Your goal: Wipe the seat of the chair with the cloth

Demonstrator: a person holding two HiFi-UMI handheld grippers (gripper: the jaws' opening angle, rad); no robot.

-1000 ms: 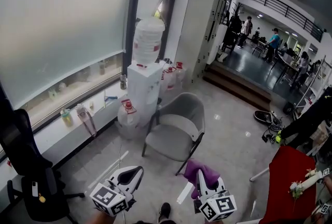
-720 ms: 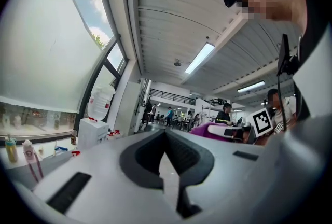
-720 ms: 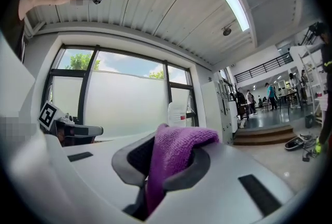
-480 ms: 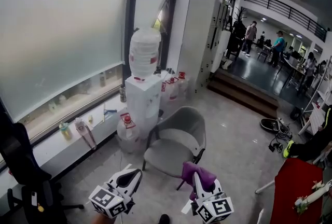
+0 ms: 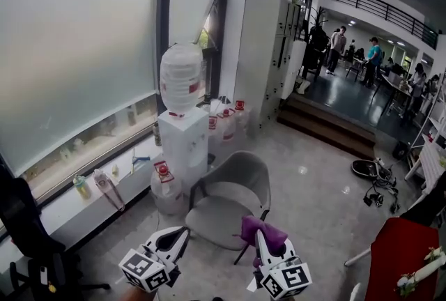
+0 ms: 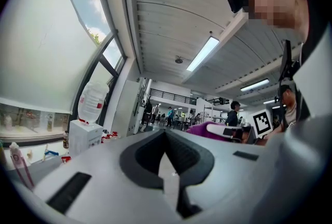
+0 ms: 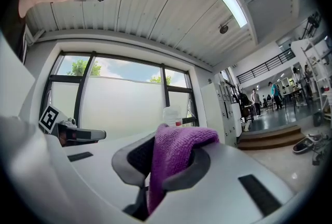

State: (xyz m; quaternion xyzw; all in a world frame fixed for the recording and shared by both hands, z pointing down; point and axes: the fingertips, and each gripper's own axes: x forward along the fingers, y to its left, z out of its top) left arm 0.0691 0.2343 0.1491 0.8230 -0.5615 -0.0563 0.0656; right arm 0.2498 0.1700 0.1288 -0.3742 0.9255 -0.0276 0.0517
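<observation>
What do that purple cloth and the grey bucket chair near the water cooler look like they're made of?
The purple cloth looks like soft microfibre or terry: fuzzy, looped, matte, folding limply. The grey bucket chair seems a smooth moulded shell, plastic or maybe fabric-covered; too distant to tell. Its thin dark legs look like metal.

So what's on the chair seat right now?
Nothing shows on the grey chair seat; its near right edge is hidden behind the purple cloth held in the right gripper.
</observation>
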